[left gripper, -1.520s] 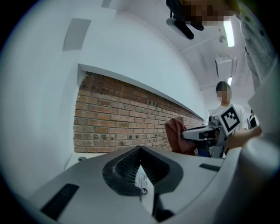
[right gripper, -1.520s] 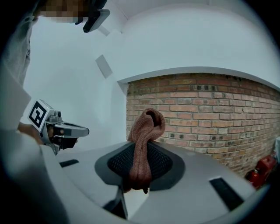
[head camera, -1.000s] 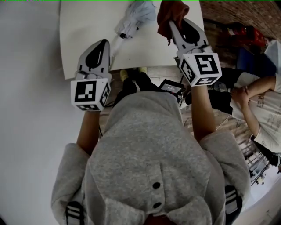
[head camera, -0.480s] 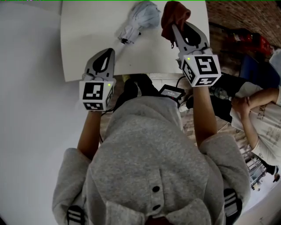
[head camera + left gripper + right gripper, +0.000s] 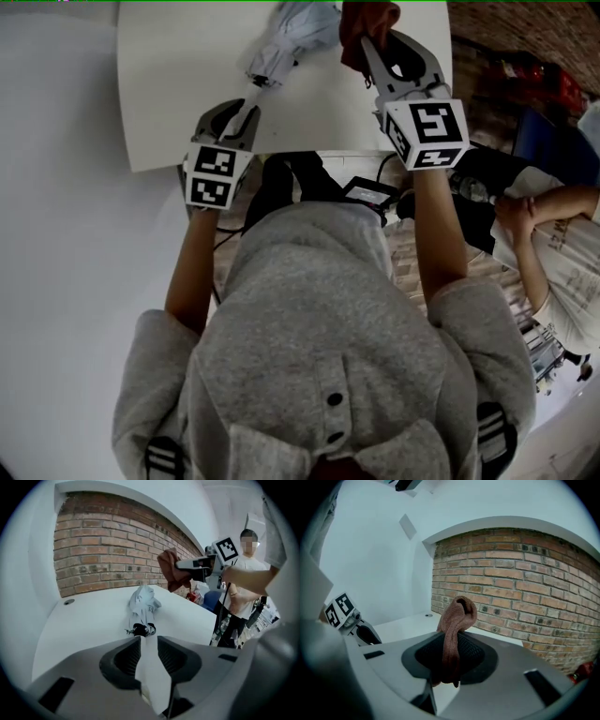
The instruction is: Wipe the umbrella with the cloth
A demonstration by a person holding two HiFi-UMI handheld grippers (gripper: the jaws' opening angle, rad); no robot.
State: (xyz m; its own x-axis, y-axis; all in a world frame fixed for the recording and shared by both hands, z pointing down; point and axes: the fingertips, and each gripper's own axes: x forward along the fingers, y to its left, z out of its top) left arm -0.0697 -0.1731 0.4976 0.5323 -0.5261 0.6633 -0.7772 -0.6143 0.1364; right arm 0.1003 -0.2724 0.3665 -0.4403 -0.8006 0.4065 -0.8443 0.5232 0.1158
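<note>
Compared with one second before, the left tool (image 5: 242,114) had sunk to the white table (image 5: 159,84). Its jaws, together then, were opening with nothing between them, aimed at the folded umbrella (image 5: 291,33) lying near at 12 o'clock. Probably it would steady the umbrella for wiping. The right tool (image 5: 375,42) stayed clamped on the cloth (image 5: 367,17), at 3 o'clock from the umbrella. A brick wall (image 5: 108,550) stood behind the table.
</note>
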